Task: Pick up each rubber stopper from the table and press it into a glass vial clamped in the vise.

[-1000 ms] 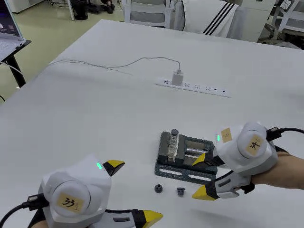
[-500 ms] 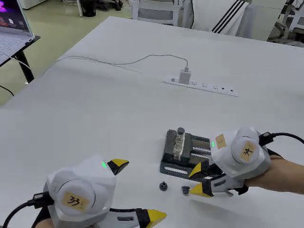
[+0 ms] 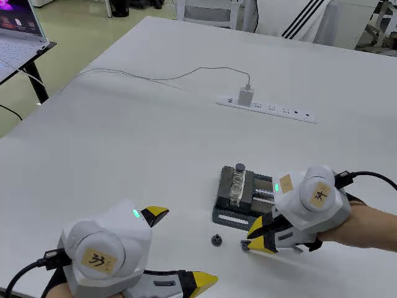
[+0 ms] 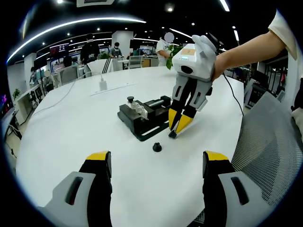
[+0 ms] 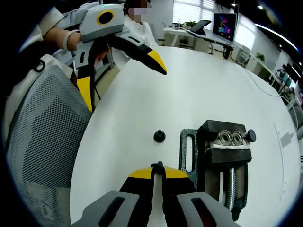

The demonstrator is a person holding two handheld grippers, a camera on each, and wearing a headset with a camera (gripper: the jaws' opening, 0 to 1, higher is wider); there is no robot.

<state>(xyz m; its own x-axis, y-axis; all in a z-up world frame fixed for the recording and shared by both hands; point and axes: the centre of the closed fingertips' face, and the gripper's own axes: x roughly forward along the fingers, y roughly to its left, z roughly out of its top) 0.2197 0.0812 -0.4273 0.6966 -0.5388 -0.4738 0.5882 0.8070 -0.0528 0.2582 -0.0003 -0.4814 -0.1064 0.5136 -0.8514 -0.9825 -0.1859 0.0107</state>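
Observation:
A black vise (image 3: 224,197) clamps clear glass vials (image 3: 236,186); the far one wears a dark stopper (image 3: 240,167). My right gripper (image 3: 253,239) is low over the table just in front of the vise, shut on a small dark rubber stopper (image 5: 157,165) that still rests on the tabletop. A second loose stopper (image 3: 216,239) stands a little to its left, also seen from the left gripper view as the loose stopper (image 4: 156,147). My left gripper (image 3: 178,247) hovers at the near left, open and holding nothing, its jaws spread wide (image 4: 157,160).
A white power strip (image 3: 267,108) with a plugged charger and its cable lies at the back of the white table (image 3: 124,143). A mesh chair (image 5: 42,142) stands by the table's near edge. A laptop (image 3: 15,25) sits on a side stand, far left.
My right gripper has dropped toward the table in front of the vise and gone from open to shut around the nearer stopper. The left gripper has held still.

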